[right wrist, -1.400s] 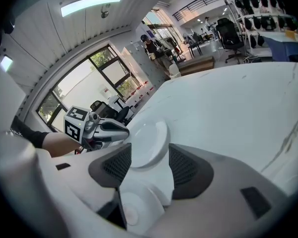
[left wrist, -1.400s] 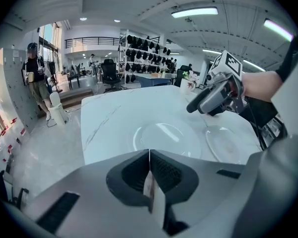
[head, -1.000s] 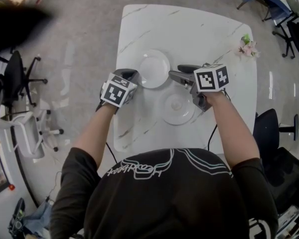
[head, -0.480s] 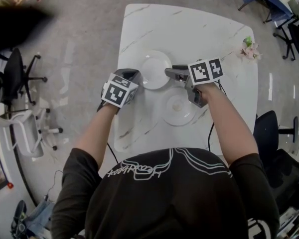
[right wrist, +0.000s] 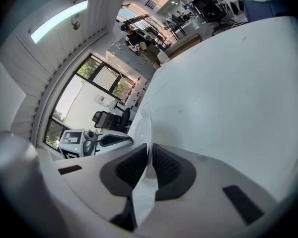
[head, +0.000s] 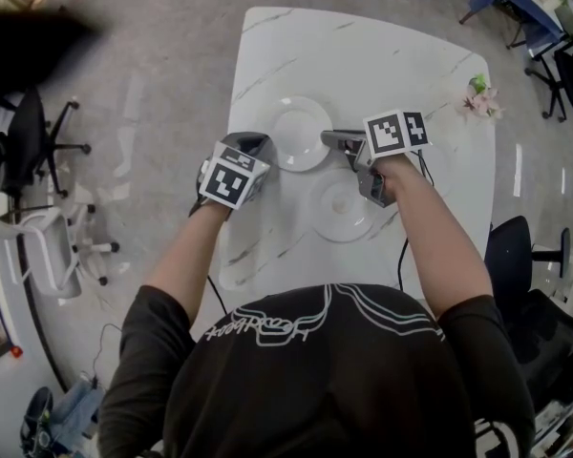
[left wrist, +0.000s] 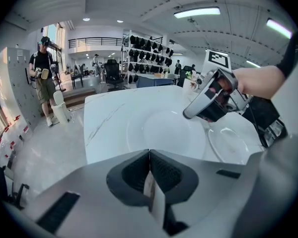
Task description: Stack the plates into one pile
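Two white plates lie on the white marble table. The far plate sits between both grippers. My left gripper is shut at its left rim, a white strip of rim showing between the pads. My right gripper is at the right rim; its jaws are closing, with the plate's edge between the pads, which press on it. The near plate rests flat below the right gripper, untouched.
A small pink flower sprig lies at the table's right edge. Office chairs stand left and right of the table. A person stands far off across the room.
My right gripper moved left to the far plate's right rim, rolled, and its jaws came together on the edge. The left gripper stayed put.
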Motion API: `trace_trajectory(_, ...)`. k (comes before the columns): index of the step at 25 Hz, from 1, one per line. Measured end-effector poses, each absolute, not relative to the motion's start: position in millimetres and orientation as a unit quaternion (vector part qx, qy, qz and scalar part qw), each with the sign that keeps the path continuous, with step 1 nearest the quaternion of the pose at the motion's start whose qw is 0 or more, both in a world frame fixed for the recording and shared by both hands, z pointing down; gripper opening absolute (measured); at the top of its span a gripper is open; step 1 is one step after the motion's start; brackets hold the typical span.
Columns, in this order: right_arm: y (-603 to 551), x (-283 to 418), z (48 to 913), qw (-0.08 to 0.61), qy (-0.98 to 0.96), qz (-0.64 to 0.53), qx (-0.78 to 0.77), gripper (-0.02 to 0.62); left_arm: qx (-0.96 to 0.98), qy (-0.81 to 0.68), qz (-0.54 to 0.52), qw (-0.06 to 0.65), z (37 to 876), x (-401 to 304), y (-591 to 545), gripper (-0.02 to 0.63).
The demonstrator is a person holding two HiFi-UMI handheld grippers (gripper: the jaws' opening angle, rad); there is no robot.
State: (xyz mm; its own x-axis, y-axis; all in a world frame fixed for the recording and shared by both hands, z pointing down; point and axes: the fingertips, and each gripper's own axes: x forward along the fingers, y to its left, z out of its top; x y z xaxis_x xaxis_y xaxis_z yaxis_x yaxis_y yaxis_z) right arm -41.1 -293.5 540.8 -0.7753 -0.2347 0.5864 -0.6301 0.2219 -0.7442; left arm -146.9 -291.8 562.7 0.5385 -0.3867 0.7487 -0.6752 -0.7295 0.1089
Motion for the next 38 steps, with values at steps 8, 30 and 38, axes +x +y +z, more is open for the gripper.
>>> trace_trajectory(8, -295, -42, 527, 0.120, -0.746, 0.586, 0.293, 0.037, 0.862, -0.336, 0.333, 0.184, 530, -158, -286, 0.025)
trace_trajectory(30, -172, 32, 476, -0.031, -0.717, 0.591, 0.368, 0.037, 0.895, -0.328, 0.230, 0.199, 450, -152, -205, 0.025)
trace_trajectory(38, -127, 43, 500, -0.050, -0.691, 0.611, 0.382, 0.037, 0.898, -0.300, 0.249, 0.204, 466, -137, -170, 0.025)
